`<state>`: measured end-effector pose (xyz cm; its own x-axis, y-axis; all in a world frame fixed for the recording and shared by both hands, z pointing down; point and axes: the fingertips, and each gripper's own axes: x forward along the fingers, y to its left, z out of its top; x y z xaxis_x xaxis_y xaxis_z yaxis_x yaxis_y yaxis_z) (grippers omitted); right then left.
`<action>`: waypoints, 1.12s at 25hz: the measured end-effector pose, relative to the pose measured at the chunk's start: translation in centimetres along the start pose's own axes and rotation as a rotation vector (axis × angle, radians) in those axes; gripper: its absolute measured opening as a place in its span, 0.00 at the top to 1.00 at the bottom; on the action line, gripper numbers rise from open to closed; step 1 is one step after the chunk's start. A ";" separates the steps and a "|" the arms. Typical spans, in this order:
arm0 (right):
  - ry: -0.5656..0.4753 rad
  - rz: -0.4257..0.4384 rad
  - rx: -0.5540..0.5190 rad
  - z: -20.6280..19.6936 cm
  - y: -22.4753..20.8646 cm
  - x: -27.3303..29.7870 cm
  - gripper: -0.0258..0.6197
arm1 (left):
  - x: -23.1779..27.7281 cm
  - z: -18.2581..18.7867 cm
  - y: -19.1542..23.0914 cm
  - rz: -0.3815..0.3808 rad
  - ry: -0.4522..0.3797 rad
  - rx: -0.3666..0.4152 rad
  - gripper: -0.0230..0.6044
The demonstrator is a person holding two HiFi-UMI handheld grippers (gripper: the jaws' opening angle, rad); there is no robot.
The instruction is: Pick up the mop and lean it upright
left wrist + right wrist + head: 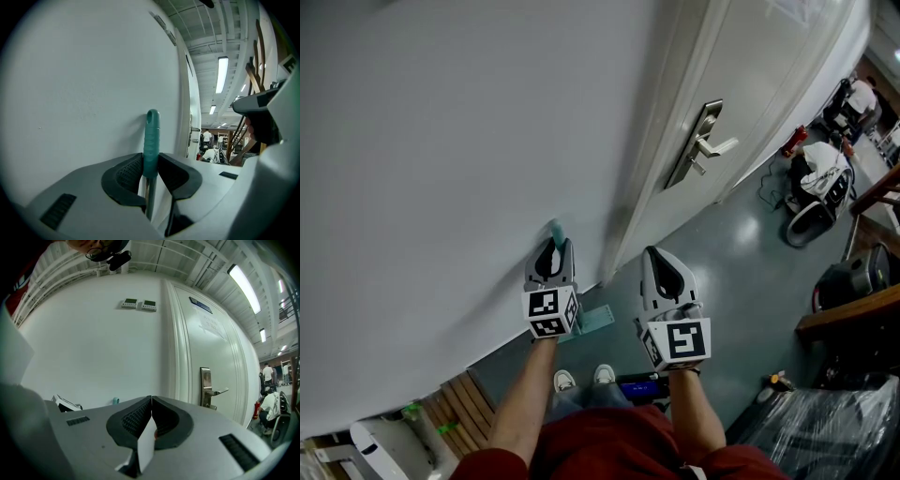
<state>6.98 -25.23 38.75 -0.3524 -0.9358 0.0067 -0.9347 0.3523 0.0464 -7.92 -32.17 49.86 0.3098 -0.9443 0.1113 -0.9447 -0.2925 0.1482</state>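
Note:
The mop stands nearly upright against the white wall (pixel 441 141). Its teal handle grip (pixel 151 140) sits between the pads of my left gripper (pixel 151 161), which is shut on it, and the metal shaft (pixel 149 199) runs down below the jaws. In the head view the handle tip (pixel 556 232) pokes out above my left gripper (pixel 553 247), right at the wall. The teal mop head (pixel 596 321) lies on the floor below. My right gripper (pixel 653 253) hovers to the right of the mop, apart from it. Its jaws (pixel 151 401) are shut with nothing in them.
A white door (pixel 769 84) with a metal lever handle (pixel 710 144) is just right of the mop. Further right are people and gear on the grey floor (pixel 821 178), wooden furniture (pixel 853 314) and a plastic-wrapped bundle (pixel 825 427). Wooden slats (pixel 464 403) lie at lower left.

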 end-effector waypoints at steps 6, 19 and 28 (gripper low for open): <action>-0.002 0.001 0.001 0.1 0.2 0.0 0.93 | -0.1 0.4 -0.6 -0.052 -0.008 -0.022 0.74; -0.006 0.006 0.001 0.3 0.2 0.4 0.93 | -0.7 -0.3 -1.5 -0.060 0.023 0.012 0.56; -0.007 0.013 0.003 0.3 0.5 0.3 0.93 | -1.6 -1.3 -1.2 -0.041 0.043 0.018 0.51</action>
<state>6.43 -25.33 38.49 -0.3652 -0.9309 0.0007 -0.9300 0.3649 0.0433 -7.11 -30.06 50.74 0.3524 -0.9241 0.1478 -0.9328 -0.3340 0.1356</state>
